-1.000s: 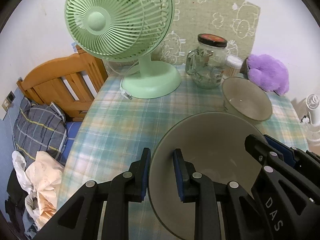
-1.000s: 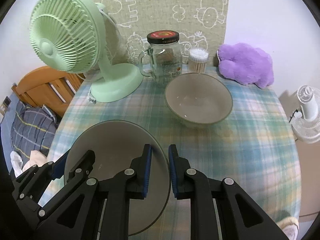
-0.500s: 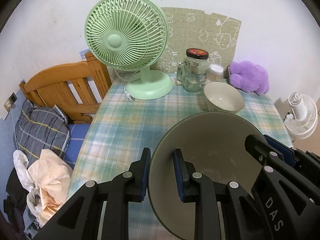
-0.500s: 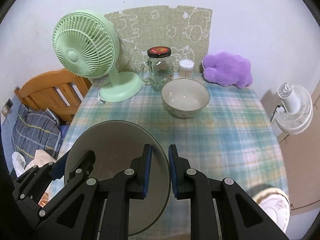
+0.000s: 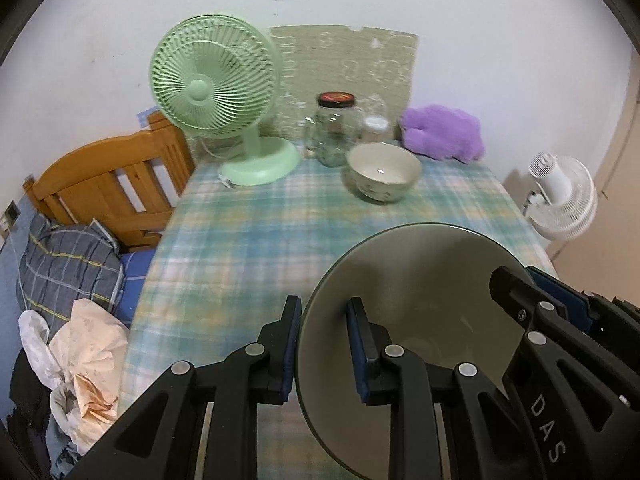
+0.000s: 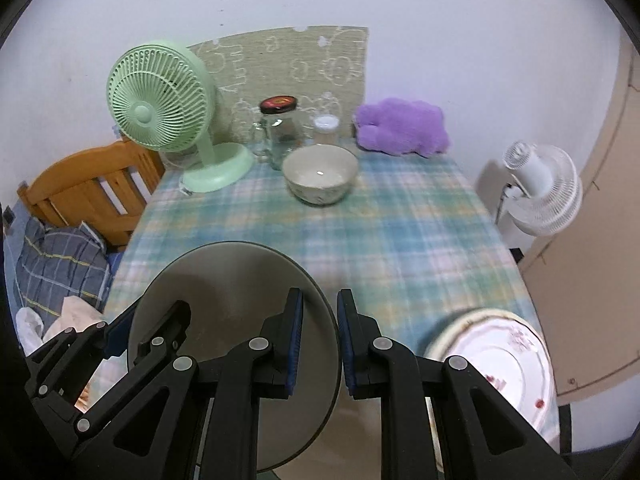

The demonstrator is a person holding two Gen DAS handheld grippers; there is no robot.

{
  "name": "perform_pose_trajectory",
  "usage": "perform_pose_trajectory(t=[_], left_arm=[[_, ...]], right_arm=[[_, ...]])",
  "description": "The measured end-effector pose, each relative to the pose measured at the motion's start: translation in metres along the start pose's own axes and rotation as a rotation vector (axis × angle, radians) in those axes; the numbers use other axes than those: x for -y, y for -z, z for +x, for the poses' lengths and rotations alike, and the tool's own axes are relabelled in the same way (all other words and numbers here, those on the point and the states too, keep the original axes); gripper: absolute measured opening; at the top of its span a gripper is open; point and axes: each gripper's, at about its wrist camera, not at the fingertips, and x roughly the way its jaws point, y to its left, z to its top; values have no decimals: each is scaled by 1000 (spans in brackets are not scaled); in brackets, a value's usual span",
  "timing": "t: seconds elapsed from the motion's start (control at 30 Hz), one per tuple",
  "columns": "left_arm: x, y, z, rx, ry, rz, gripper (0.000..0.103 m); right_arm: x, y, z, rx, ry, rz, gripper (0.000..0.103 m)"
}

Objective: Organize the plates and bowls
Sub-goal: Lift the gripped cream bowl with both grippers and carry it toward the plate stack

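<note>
Both grippers hold one large grey bowl (image 5: pixel 416 300) by its rim, lifted above the near end of the checked table (image 5: pixel 260 240). My left gripper (image 5: pixel 323 344) is shut on the bowl's left rim. My right gripper (image 6: pixel 319 340) is shut on its right rim; the bowl also shows in the right wrist view (image 6: pixel 236 280). A smaller cream bowl (image 5: pixel 384 176) stands upright at the far end of the table, also in the right wrist view (image 6: pixel 320 174). A white flowered plate (image 6: pixel 504 364) lies at the table's near right corner.
At the back stand a green desk fan (image 5: pixel 224 100), a glass jar with a dark lid (image 5: pixel 334 132), a small white-lidded container (image 5: pixel 376 128) and a purple plush toy (image 5: pixel 440 132). A wooden bed frame (image 5: pixel 104 180) is left of the table, a white floor fan (image 6: pixel 540 192) right.
Both grippers have risen and pulled back with the grey bowl, so the far objects look smaller. The flowered plate has come fully into the right wrist view.
</note>
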Motion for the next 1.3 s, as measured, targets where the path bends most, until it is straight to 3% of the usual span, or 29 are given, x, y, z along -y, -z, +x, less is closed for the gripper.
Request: perform_pose_trajectory(t=[0.33, 0.67, 1.3], left_arm=[[37, 35, -2, -54, 31, -6, 21], [59, 60, 13, -109, -12, -32, 21], [65, 77, 45, -196, -100, -60, 21]], right_arm=[[35, 35, -8, -39, 23, 13, 21], [63, 59, 11, -106, -29, -30, 21], [68, 73, 52, -204, -115, -77, 21]])
